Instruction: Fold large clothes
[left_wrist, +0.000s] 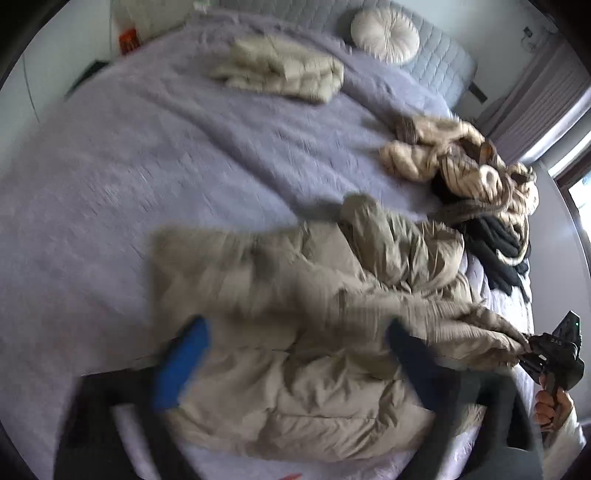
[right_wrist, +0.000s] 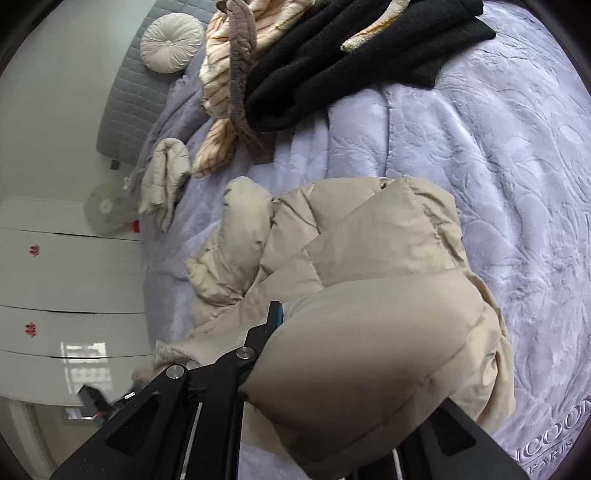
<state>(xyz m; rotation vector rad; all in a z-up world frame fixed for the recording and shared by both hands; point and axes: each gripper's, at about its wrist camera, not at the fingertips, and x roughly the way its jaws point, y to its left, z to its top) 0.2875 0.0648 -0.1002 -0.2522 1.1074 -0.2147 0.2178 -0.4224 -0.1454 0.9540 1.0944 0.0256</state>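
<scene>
A beige puffer jacket (left_wrist: 295, 314) lies crumpled on the lilac bed cover (left_wrist: 110, 184). My left gripper (left_wrist: 295, 354) hovers open above the jacket's body, its blue-padded fingers (left_wrist: 181, 365) spread wide with nothing between them; the view is motion-blurred. My right gripper (left_wrist: 532, 347) is shut on the jacket's sleeve end at the bed's right edge. In the right wrist view the jacket (right_wrist: 351, 258) bulges over the gripper (right_wrist: 354, 350), and the sleeve fabric hides the right finger.
A folded cream jacket (left_wrist: 280, 70) lies at the far side of the bed. A heap of striped cream and black clothes (left_wrist: 480, 192) lies at the right; it also shows in the right wrist view (right_wrist: 332, 55). A round pillow (left_wrist: 384, 33) leans on the headboard. White drawers (right_wrist: 66, 277) stand beside the bed.
</scene>
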